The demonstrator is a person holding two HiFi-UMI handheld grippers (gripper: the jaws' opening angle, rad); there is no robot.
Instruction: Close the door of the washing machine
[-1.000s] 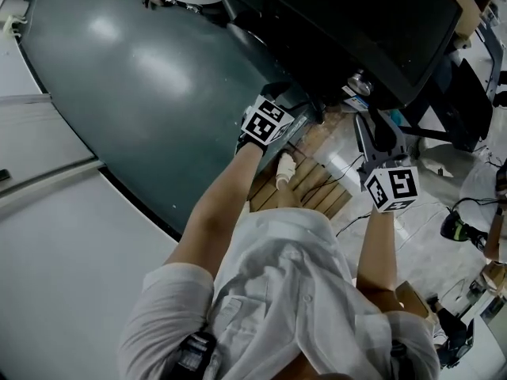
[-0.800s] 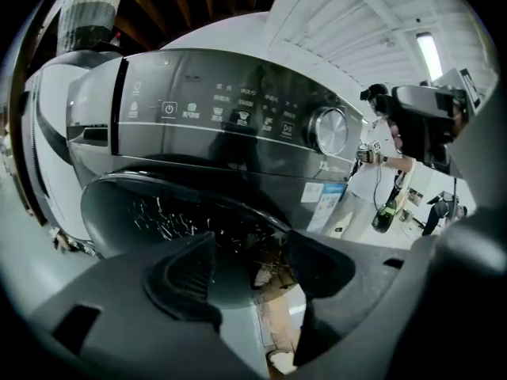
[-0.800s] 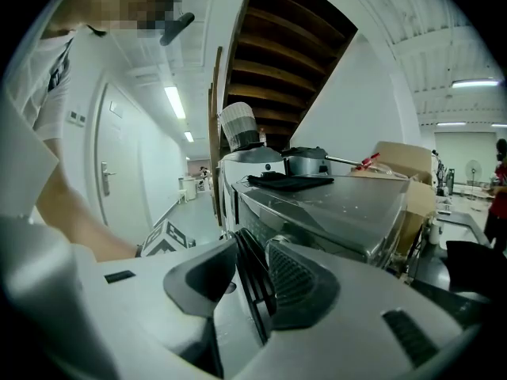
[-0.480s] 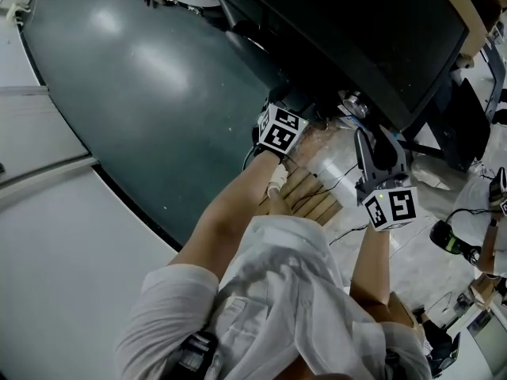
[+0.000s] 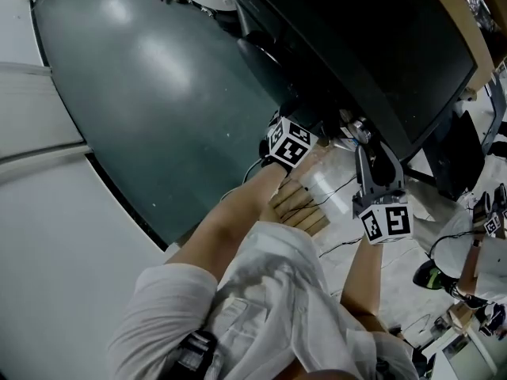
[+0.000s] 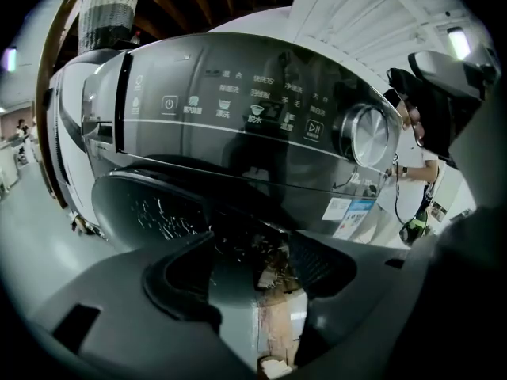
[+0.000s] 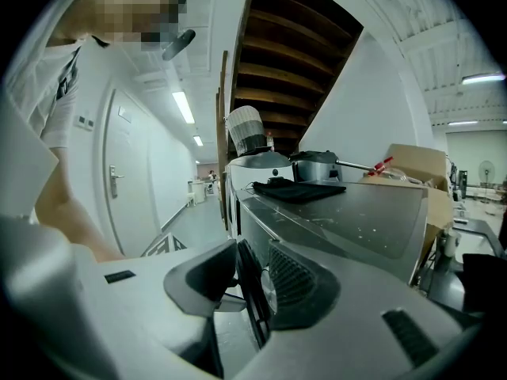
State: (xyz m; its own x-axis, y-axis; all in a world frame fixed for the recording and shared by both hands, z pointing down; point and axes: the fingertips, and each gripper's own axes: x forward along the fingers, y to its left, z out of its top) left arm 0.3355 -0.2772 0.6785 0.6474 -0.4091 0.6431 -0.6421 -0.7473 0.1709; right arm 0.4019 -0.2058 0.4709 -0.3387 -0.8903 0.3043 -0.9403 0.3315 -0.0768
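The washing machine (image 5: 372,46) is the big dark body at the upper right of the head view. The left gripper view looks up at its control panel (image 6: 238,109), its dial (image 6: 368,137) and the round dark door (image 6: 158,212) below them. My left gripper (image 6: 253,287) is close in front of the door. Its jaws are opening and nothing is clamped between them. My right gripper (image 7: 252,299) comes in from the side and is shut on the door's thin dark edge (image 7: 242,264). In the head view the left gripper (image 5: 305,125) and the right gripper (image 5: 360,137) both reach under the machine's front.
Wooden slats (image 5: 297,208) and cables lie on the floor under my arms, beside a dark green floor patch (image 5: 158,77). A black cloth (image 7: 297,188), a pot and a cardboard box (image 7: 416,161) sit on the machine's top. A person (image 6: 412,172) stands at the right.
My left gripper has moved right, closer to the machine's front and to the right gripper. The right gripper stays at the door's edge.
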